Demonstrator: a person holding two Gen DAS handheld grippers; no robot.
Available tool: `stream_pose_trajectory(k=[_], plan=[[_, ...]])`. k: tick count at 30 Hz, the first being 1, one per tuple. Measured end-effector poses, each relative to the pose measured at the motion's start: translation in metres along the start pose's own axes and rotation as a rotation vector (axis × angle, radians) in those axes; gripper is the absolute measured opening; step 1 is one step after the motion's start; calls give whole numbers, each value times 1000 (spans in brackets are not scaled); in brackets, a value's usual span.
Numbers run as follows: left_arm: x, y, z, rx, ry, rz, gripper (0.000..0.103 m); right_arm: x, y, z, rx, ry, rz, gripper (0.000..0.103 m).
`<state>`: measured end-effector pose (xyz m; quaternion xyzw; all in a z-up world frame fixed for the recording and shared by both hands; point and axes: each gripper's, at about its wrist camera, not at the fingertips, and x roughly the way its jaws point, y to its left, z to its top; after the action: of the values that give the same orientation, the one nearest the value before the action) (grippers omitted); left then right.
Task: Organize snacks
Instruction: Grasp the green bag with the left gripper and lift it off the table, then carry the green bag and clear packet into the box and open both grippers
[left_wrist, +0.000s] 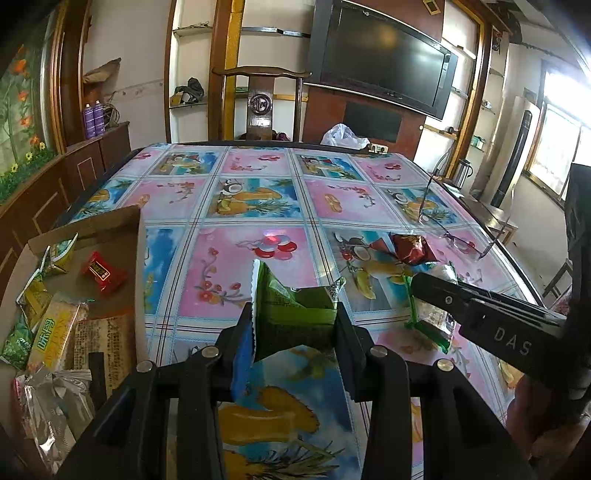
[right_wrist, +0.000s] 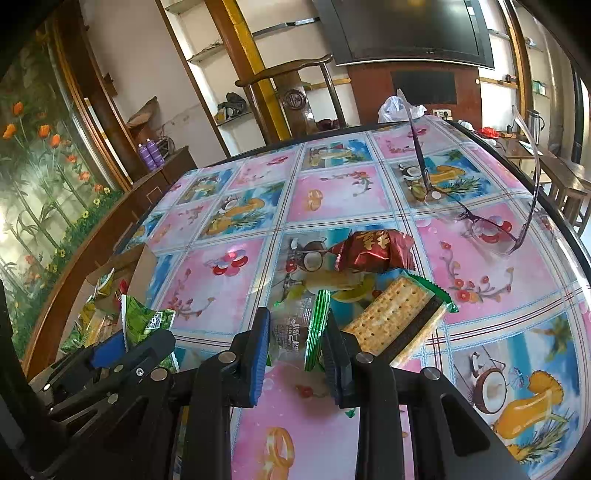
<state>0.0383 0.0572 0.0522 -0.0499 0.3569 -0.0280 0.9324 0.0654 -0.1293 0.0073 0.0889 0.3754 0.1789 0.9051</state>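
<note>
The left tongs (left_wrist: 293, 325) grip a green snack packet (left_wrist: 291, 299) above the table (left_wrist: 229, 206); the right tongs (right_wrist: 295, 332) pinch only the cracker pack (right_wrist: 391, 321) end seal — thin film may slip, dropping it short of the cardboard box (left_wrist: 107, 229).

I see the box (left_wrist: 85, 236) at the table's (left_wrist: 258, 199) left edge, snacks piled in it. Left gripper (left_wrist: 295, 325) holds a packet (left_wrist: 291, 302) just right of the box. Cracker pack (right_wrist: 391, 321) sits in the right gripper (right_wrist: 295, 332), wrapped candy (right_wrist: 369, 251) behind it, glasses (right_wrist: 487, 225) further right.
</note>
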Motion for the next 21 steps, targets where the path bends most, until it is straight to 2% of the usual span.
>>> stream_pose_trajectory(k=[12,21], plan=[[-12,-1,1,2,-35,-4,38,-5,10,-3,-13,-27,7,29],[-29,14,2,-41,-58,-5,38,-11,31,-9,1,-44,49,29]])
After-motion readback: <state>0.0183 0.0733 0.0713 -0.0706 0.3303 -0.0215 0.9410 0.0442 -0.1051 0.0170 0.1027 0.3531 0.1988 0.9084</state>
